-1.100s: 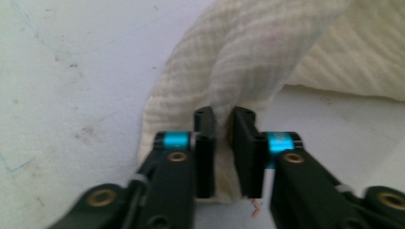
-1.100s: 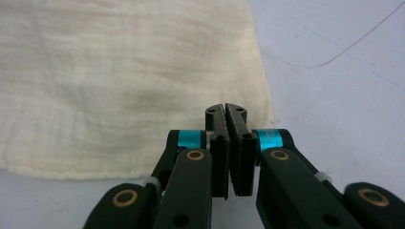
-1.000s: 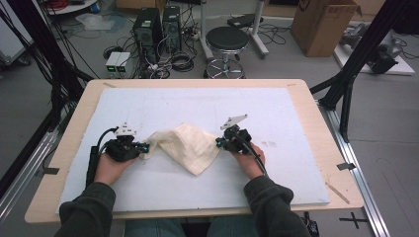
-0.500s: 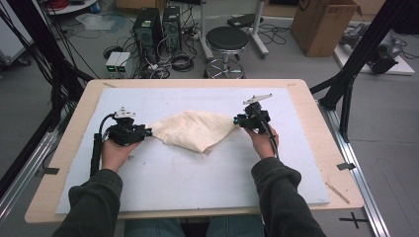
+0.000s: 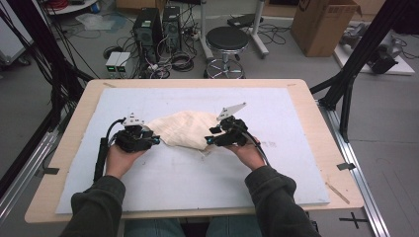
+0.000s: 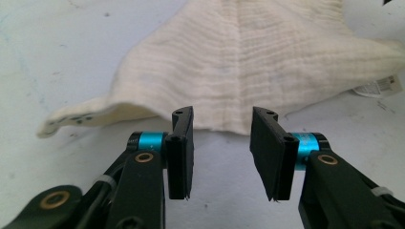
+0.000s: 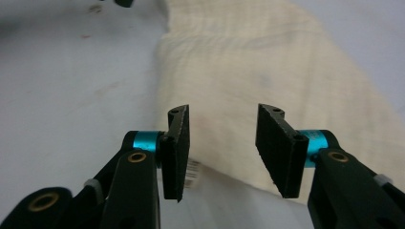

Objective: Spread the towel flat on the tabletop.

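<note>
At a wooden-edged work table, the left gripper (image 6: 222,152) stands with its two black jaws parted and nothing between them, having just been opening; the near hem of a cream, crinkled muslin cloth (image 6: 248,62) lies on the surface just beyond the jaw tips, apart from the pads; the right gripper (image 7: 222,152), likewise just opened, hangs with its jaws apart above the cloth's right end, the fabric showing through the gap but untouched by either pad; a small white care label (image 7: 192,171) pokes out from under the cloth's near edge beside the right gripper's left-hand jaw. Seen from above, the left gripper (image 5: 148,140) sits at the cloth's left tip and the right gripper (image 5: 211,136) at its right tip; the cloth (image 5: 180,128) lies folded in a rough triangle near the middle of the white foam sheet (image 5: 188,182) covering the table (image 5: 316,123); the person's dark sleeves (image 5: 96,212) enter from the near edge; beyond the table stand a black round stool (image 5: 227,42) and a brown cardboard box (image 5: 323,24).
</note>
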